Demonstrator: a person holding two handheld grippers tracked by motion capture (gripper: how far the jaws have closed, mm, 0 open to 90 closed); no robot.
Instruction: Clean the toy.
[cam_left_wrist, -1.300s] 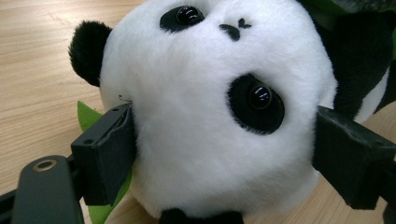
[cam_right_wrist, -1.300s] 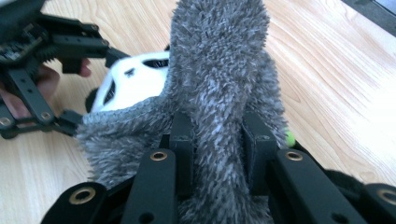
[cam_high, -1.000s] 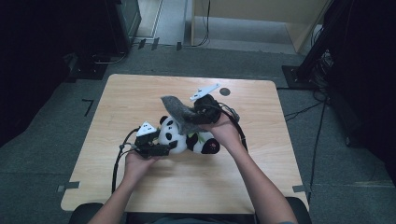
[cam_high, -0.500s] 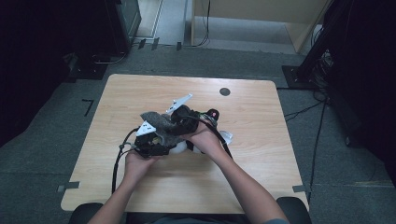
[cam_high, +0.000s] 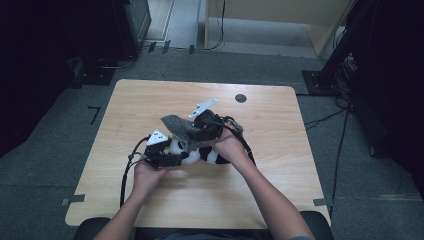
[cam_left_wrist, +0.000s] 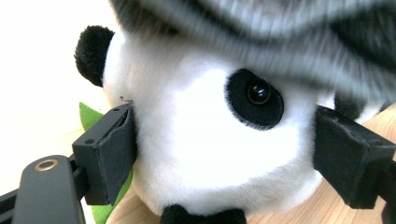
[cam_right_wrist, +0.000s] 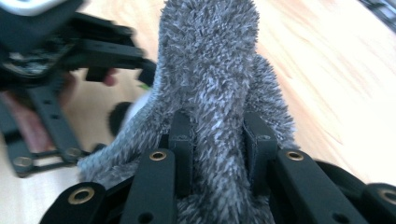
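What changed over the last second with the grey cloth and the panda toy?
The right tool, shut on the grey fuzzy cloth, carried it from behind the panda toy toward the person and lower, so it now drapes over the panda's head. The left tool stayed clamped on the head, and the panda stayed put on the table.

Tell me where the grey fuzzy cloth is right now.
The grey cloth is pinched in the right tongs; in the high view it hangs at mid-table over the panda, whose head the left tongs hold.
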